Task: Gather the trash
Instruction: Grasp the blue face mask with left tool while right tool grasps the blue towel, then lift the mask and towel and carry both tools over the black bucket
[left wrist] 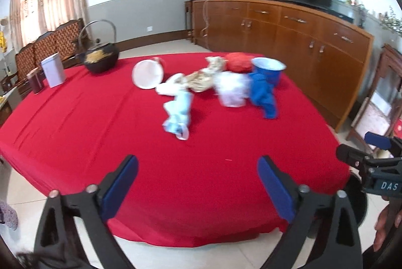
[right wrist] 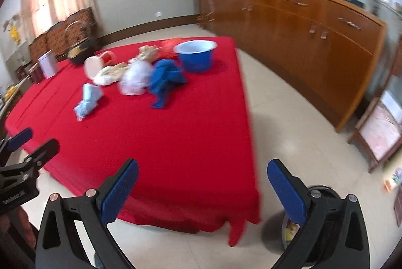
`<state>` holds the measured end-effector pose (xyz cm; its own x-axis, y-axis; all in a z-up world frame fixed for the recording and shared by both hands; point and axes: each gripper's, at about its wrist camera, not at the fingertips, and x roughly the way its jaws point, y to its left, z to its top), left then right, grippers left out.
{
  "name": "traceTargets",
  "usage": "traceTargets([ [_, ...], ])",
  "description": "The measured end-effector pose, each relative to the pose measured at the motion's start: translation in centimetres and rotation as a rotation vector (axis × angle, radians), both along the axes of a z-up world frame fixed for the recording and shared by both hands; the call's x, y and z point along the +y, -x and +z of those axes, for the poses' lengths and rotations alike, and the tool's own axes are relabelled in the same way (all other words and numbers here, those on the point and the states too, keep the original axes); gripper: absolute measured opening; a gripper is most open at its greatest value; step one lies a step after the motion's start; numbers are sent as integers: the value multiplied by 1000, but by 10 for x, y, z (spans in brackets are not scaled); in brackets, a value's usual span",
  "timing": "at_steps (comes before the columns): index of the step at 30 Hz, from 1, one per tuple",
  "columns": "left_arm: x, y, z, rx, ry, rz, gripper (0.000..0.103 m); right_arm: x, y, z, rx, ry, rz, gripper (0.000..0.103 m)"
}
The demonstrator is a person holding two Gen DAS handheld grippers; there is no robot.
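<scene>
The blue-padded fingers of the left gripper and of the right gripper are spread apart, grasping nothing, above the near edge of the red-clothed table. The trash lies well ahead: a crumpled pale-blue wrapper, a clear plastic bag, a blue rag, beside a blue bowl.
</scene>
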<state>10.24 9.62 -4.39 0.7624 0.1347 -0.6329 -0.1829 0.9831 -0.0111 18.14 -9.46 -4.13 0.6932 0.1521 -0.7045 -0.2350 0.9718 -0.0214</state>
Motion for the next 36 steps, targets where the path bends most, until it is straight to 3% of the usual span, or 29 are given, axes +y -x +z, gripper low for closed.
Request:
traceTargets([
  [4, 24, -19, -11, 10, 34, 24, 84, 28, -18, -4, -2, -5, 23, 102],
  [7, 39, -38, -19, 16, 64, 50, 80, 44, -37, -9, 0, 16, 35, 87],
  [10, 48, -56, -28, 39, 90, 55, 71, 57, -63, -18, 26, 20, 43, 81],
  [16, 59, -87, -35, 63, 100, 49, 68, 71, -109, -33, 67, 34, 60, 76],
  [26, 66, -119, -44, 106, 124, 21, 33, 83, -148, -37, 113, 13, 84, 70],
  [29, 64, -118, -44, 104, 120, 17, 29, 84, -150, -35, 125, 11, 91, 56],
  [30, 63, -116, -44, 98, 118, 15, 28, 84, -149, -34, 129, 12, 98, 44],
  [31, 63, -114, -43, 92, 118, 12, 26, 85, -148, -34, 130, 8, 107, 24],
  [33, 62, -114, -41, 85, 118, 7, 24, 87, -147, -33, 128, 8, 113, 9],
  [36, 58, -108, -35, 69, 106, -9, 23, 86, -139, -30, 117, 4, 112, 5],
])
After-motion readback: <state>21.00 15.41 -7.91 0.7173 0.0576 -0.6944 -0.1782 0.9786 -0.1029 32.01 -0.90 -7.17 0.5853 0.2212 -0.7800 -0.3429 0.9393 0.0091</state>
